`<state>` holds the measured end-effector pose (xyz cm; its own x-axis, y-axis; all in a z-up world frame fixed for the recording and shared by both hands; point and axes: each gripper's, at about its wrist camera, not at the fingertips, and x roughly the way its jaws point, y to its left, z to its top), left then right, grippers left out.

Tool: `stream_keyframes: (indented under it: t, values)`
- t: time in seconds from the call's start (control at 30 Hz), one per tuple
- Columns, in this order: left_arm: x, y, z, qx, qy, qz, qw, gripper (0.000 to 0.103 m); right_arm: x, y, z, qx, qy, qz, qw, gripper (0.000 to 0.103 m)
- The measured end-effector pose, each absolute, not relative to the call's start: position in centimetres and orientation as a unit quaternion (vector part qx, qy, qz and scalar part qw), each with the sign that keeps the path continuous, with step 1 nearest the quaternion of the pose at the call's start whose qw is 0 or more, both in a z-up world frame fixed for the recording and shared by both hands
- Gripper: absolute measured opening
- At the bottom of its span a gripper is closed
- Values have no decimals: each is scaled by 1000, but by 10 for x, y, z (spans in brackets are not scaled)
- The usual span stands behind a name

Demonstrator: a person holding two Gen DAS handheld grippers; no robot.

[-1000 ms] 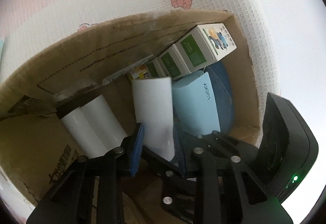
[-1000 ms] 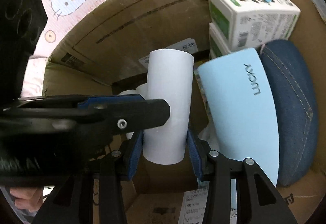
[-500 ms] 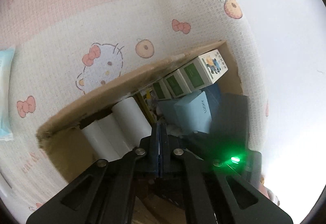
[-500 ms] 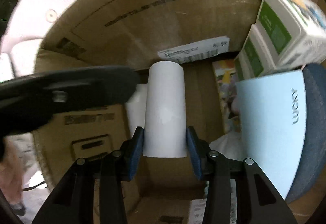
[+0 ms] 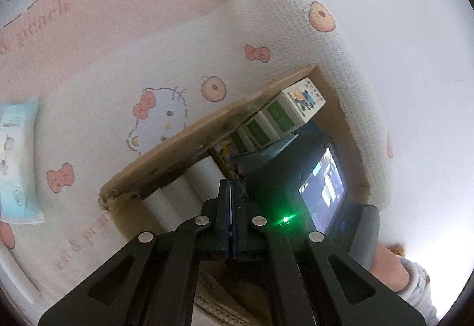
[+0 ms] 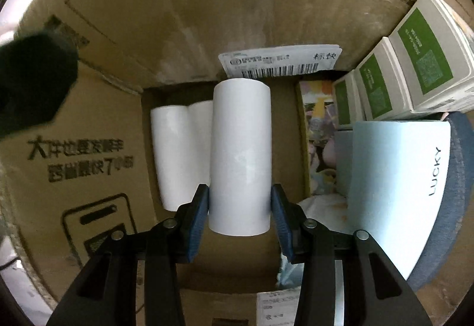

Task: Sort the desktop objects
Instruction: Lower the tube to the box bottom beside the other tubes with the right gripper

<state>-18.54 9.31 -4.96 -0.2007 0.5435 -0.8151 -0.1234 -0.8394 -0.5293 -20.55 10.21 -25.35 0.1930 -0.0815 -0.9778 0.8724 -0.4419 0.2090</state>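
My right gripper (image 6: 240,204) is shut on a white paper roll (image 6: 240,154), holding it deep inside a cardboard box (image 6: 207,14) and pointing almost straight down. Two more white rolls (image 6: 177,157) lie on the box floor just left of the held one. My left gripper (image 5: 231,201) is shut with nothing between its pads and hovers above the box (image 5: 189,136), near its left rim. In the left wrist view the right gripper's body with its lit screen (image 5: 323,192) covers the middle of the box.
Green-and-white cartons (image 6: 414,59) stack at the box's right wall, above a light blue "LUCKY" pack (image 6: 397,192) and a denim item (image 6: 456,207). A wet-wipes pack (image 5: 17,160) lies on the cartoon-print mat (image 5: 148,65). A person's sleeve (image 5: 414,281) shows lower right.
My left gripper let go of the white roll, shut empty and pulled up and back out of the box. The right gripper carried that roll deeper into the box and tipped further downward.
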Motion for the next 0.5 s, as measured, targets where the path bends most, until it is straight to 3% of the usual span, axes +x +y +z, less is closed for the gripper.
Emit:
stream_keyframes:
  t: [0.5]
  values:
    - [-187,82,-59,-601,-174,751,209,0,-197,65,-264,634,348,-560,404,40]
